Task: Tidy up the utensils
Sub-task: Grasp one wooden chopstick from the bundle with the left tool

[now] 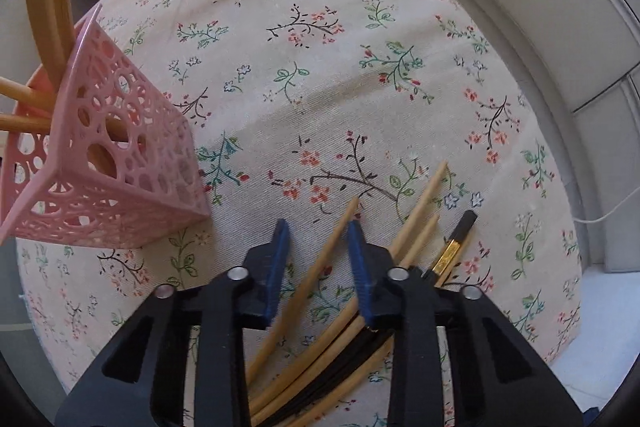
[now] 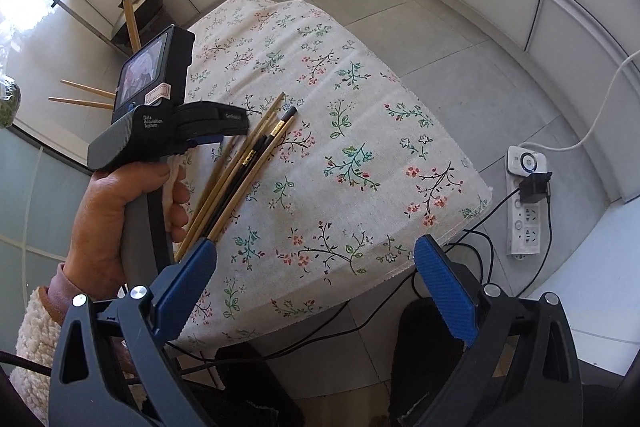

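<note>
both wrist views steep, close over floral tablecloth (image 1: pixel 320 67); shared: chopsticks (image 2: pixel 240 163).

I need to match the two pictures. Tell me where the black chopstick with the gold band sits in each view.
Left wrist: black chopstick at lower right, rightmost of the pile, just right of the left gripper.
Right wrist: black chopstick left of centre, among the bamboo chopsticks, beside the left gripper.
Shared landmark: the floral tablecloth.

Left hand-held gripper (image 1: pixel 318 229) points steeply downward, jaws narrowed but not touching. The left hand (image 2: pixel 120 211) clasps its handle. Right hand-held gripper (image 2: pixel 316 259) has jaws spread wide.
</note>
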Tool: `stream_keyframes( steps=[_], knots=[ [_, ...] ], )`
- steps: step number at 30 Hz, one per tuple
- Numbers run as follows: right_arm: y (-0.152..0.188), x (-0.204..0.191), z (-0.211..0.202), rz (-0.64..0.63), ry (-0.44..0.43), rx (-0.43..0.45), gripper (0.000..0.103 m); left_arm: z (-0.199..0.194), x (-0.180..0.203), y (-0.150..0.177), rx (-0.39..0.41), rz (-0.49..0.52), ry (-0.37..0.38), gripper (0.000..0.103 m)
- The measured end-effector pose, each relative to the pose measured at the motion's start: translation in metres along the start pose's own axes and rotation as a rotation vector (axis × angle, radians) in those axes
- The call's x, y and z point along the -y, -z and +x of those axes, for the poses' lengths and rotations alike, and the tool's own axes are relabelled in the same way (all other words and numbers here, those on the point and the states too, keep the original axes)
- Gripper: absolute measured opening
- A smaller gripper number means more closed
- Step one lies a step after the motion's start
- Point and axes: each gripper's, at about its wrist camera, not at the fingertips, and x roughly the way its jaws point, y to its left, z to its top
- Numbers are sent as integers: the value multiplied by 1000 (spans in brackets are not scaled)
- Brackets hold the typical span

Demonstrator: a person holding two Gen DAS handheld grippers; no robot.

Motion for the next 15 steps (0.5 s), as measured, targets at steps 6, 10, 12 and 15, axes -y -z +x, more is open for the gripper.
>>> stream_keyframes(
  steps=[6,10,12,15],
  knots=[
    [-2,4,7,13,46,7,96,-7,-4,14,36,35,1,10],
    [-9,12,13,72,74,29,96,-28,-14,28,96,44,13,7],
    [-17,17,19,122,79,26,96,-48,-16,34,127,52,38,7],
    [-32,19,31,193,53,2,96,-84,-14,46,186,88,55,6]
  ],
)
